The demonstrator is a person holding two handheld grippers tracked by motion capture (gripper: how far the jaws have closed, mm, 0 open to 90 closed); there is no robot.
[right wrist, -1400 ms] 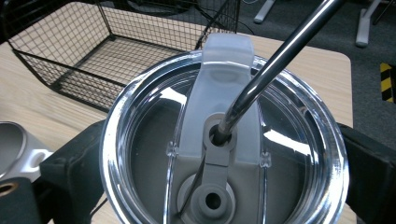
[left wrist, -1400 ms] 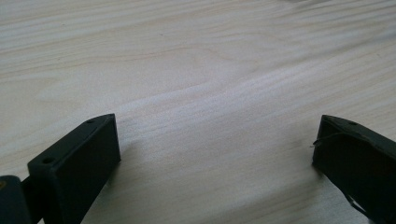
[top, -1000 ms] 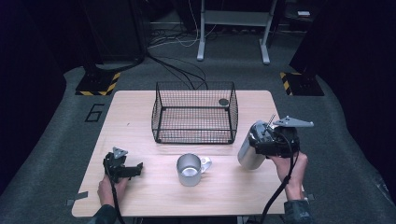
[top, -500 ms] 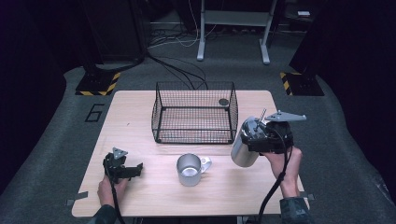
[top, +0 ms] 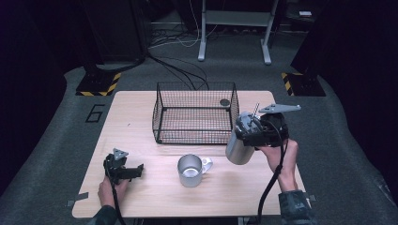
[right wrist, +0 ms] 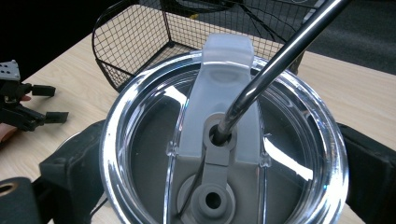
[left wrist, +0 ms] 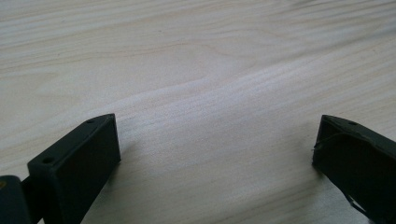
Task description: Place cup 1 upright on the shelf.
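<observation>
Your right gripper (top: 246,136) has swung inward since a second ago, carrying the steel tumbler (top: 238,146) from out by the desk's right edge to just off the right front corner of the wire basket (top: 195,112), and it rides tilted there, clear of the desk (top: 141,110), its base pointing down toward the front. Your jaws are clamped on the tumbler just under its rim; in the right gripper view they stand on either side of the clear lid (right wrist: 224,140), with the metal straw (right wrist: 280,60) rising out of the lid's hole and leaning away toward the basket (right wrist: 140,37). The steel mug (top: 191,169) stands upright in front of the basket, near its middle, handle turned to the right, well apart from the tumbler. A small dark round thing (top: 225,101) lies at the basket's back right corner; whether it sits inside the wire or just behind it, you cannot tell. Your left gripper (top: 133,169) has not shifted: it rests low on the desk well in front of the basket's left corner, jaws spread wide with nothing between them, and in the left gripper view bare wood (left wrist: 210,93) runs between the two black jaws.
</observation>
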